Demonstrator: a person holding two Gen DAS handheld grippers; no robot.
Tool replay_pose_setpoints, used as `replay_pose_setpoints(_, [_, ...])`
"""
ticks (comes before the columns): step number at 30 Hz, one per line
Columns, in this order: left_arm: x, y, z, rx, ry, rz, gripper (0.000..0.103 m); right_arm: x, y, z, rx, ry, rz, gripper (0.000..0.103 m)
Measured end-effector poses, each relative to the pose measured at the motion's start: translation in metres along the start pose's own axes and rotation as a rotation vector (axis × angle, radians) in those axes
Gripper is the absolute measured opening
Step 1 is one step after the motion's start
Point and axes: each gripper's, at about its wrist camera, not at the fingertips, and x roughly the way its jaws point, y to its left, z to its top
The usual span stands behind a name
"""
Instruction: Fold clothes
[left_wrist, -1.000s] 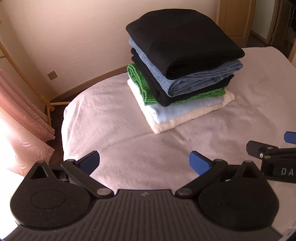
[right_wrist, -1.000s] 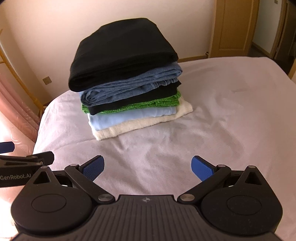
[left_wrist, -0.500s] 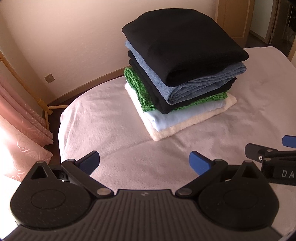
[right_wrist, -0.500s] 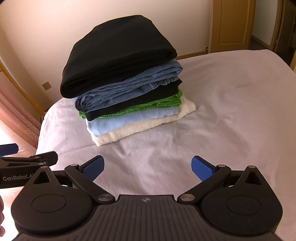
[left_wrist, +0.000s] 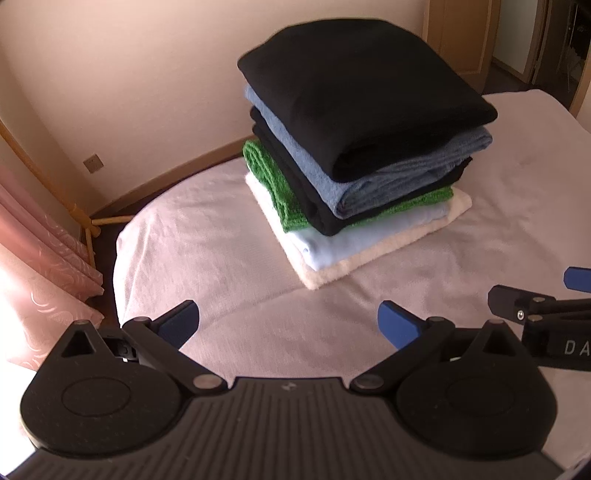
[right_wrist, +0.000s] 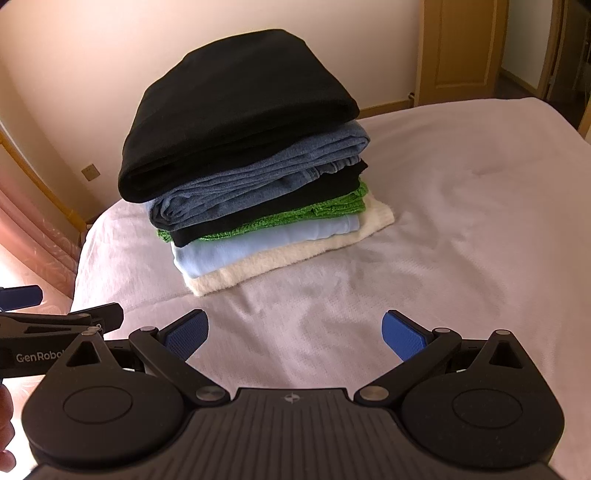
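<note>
Stack (left_wrist: 354, 147) of folded clothes sat on the bed (left_wrist: 207, 236) straight ahead of both tongs, left (left_wrist: 288, 323) and right (right_wrist: 295, 330) alike spread wide and empty, side by side, neither clearly nearer, its long side running across their reach.

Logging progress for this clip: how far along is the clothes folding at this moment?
It looks finished or nearly so. Six folded items sit in one stack on the bed, from the black piece on top to the cream one at the bottom. Both the left gripper and right gripper have open, empty jaws. No unfolded garment is in view.
</note>
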Motion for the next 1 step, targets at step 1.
replay_pose_setpoints(1, [-0.0021,0.0005,0.0001,0.001,-0.011,0.0,0.102,-0.0018,0.0002,0.0001,0.002,-0.003,-0.001,0.103])
